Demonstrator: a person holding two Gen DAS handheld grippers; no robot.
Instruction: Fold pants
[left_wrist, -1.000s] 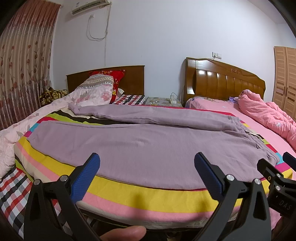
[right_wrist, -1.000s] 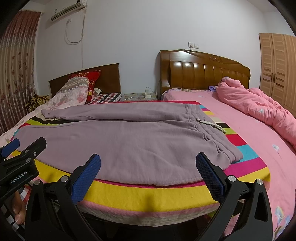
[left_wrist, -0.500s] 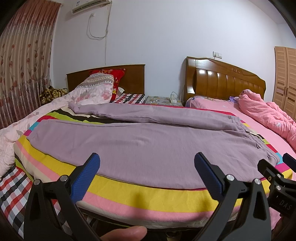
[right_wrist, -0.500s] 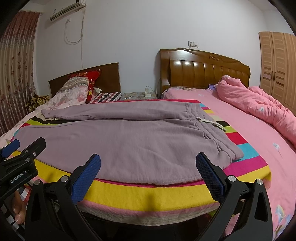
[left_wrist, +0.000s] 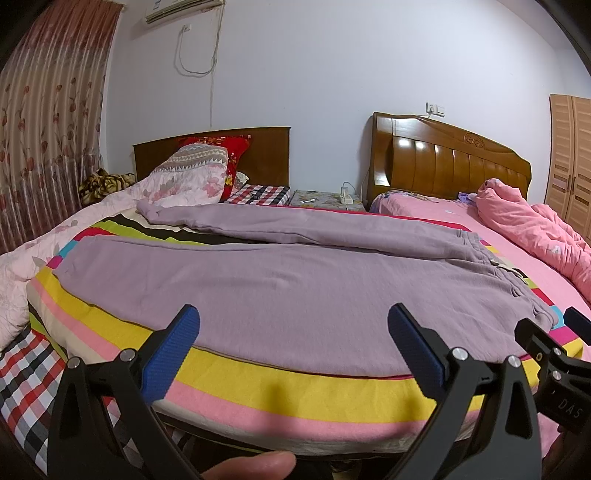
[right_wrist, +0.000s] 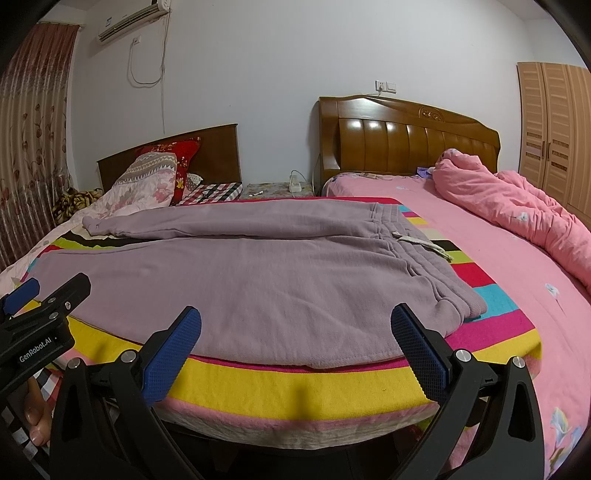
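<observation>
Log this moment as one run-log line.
stage: pre-grasp | pants: flat on striped blanket, unfolded | left gripper: open | right gripper: open

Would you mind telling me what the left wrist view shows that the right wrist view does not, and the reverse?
Only the left wrist view shows the checked cloth hanging at the bed's near left corner. Only the right wrist view shows the whole waistband with its drawstring, and both wardrobe doors. Both show the purple pants spread flat on the striped blanket, the pink quilt, and open fingers holding nothing.
</observation>
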